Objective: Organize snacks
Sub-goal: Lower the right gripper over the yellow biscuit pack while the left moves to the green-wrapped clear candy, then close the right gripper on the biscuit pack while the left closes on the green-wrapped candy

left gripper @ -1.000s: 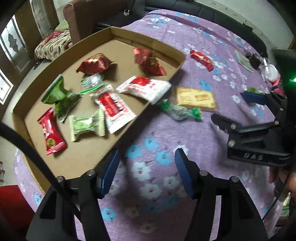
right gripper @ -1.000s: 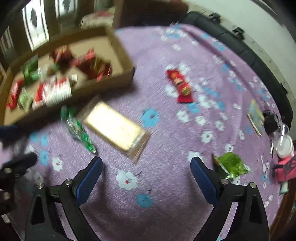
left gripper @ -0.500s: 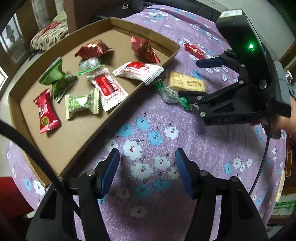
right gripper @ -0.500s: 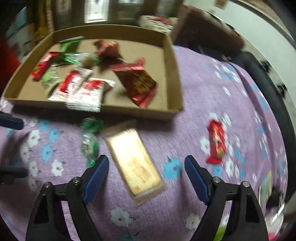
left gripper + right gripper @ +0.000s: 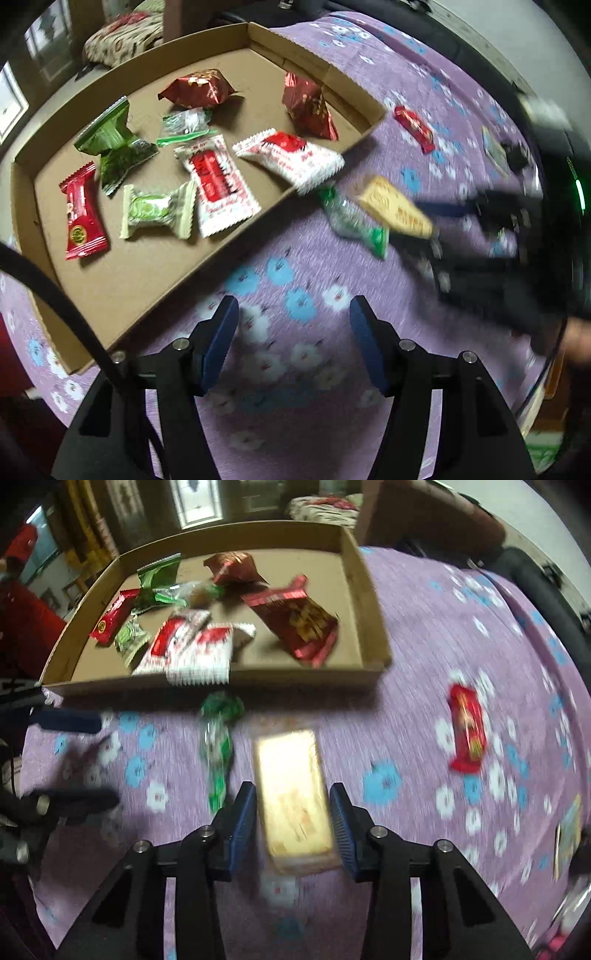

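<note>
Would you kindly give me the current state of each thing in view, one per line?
Right gripper: closing around the yellow biscuit pack, not yet pressing.
Left gripper: open, empty, over the cloth.
Yellow biscuit pack: flat on the purple cloth, outside the tray.
Green candy: on the cloth beside the pack.
Red bar: on the cloth, apart.
Cardboard tray: holds several wrapped snacks.

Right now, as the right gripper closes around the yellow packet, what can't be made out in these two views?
- Contact: right wrist view, motion blur hides whether the closing right gripper presses the yellow packet between its jaws.
- Print on the yellow packet: washed out by glare.
- Items at the cloth's far right edge: right wrist view, cut off and blurred.
- Right gripper in the left wrist view: smeared by blur.
</note>
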Tool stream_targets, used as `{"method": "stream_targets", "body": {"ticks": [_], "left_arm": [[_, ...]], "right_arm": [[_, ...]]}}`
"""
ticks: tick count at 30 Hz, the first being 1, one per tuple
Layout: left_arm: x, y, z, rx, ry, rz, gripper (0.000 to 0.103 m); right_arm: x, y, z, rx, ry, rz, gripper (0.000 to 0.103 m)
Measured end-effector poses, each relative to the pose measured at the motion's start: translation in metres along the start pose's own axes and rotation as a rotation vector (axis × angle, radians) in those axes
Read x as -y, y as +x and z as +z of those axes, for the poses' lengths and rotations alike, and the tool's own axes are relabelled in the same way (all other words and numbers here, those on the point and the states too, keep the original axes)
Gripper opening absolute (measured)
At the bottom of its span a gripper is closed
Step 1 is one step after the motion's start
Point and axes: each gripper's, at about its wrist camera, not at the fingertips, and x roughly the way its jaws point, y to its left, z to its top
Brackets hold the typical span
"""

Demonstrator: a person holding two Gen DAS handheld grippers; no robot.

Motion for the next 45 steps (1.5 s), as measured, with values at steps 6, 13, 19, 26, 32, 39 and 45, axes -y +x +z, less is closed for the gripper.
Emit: {"method": "stream_targets", "body": {"ticks": [6,13,19,26,32,39,45], "left_arm": [[0.024,0.017,0.027,0.017,-0.079,0.009,0.064],[0.042,0.044,0.060,-0.004,-0.192,0.051,0.065],[0.048,0.052,0.070,-0.035,-0.252,0.151,0.048],[0.035,0.046,0.065,-0.049,-0.240,0.170,0.019],[0.025,0.037,0.049,-0.066,-0.199,0.135,0.019],[0.017,0.028,0.039,-0.083,-0.184,0.091,0.019],[0.020,0.027,0.035,-0.083,-0.130,0.081,0.019]], "right_arm": [[0.008,-0.017,-0.054,-0.008,0.128,-0.035,0.039],[0.019,-0.025,-0.076,0.045,0.190,-0.041,0.043],[0.018,-0.024,-0.079,0.050,0.205,-0.025,0.056],[0.025,-0.022,-0.065,0.071,0.262,0.021,0.062],[0.036,-0.008,-0.044,0.040,0.270,-0.024,0.067],[0.029,-0.003,-0.032,0.008,0.272,-0.103,0.056],[0.019,-0.013,-0.043,0.007,0.328,-0.103,0.033]]}}
